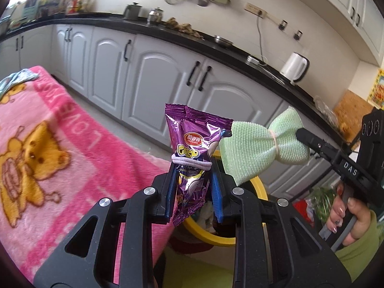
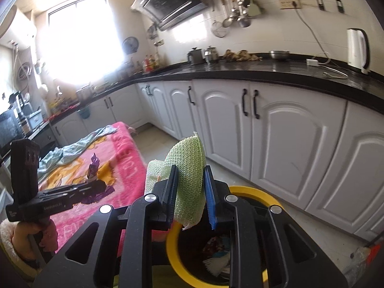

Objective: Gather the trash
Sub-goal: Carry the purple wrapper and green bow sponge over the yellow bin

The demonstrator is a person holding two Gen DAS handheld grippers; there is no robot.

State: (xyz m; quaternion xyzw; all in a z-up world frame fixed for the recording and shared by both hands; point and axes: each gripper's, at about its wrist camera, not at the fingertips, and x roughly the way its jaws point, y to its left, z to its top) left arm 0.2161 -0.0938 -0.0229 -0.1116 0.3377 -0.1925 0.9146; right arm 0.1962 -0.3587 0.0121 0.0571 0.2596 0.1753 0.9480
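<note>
Up over the yellow-rimmed bin (image 2: 252, 193), the left gripper (image 1: 193, 180) clamps a purple snack wrapper (image 1: 192, 144) banded with a hair tie (image 1: 192, 162), past the pink blanket's (image 1: 48, 124) near edge. Beside it, the right gripper (image 2: 190, 187) pinches a green foam net (image 2: 189, 165) above the bin's rim, touching the wrapper's corner.

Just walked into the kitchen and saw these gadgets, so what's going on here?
A person is collecting trash with two handheld grippers. The left gripper holds a purple snack packet tied with a hair band. The right gripper holds a green mesh cloth. Both hang above the yellow-rimmed bin beside the pink blanket, which already holds some rubbish. Nothing is dropped yet.
</note>
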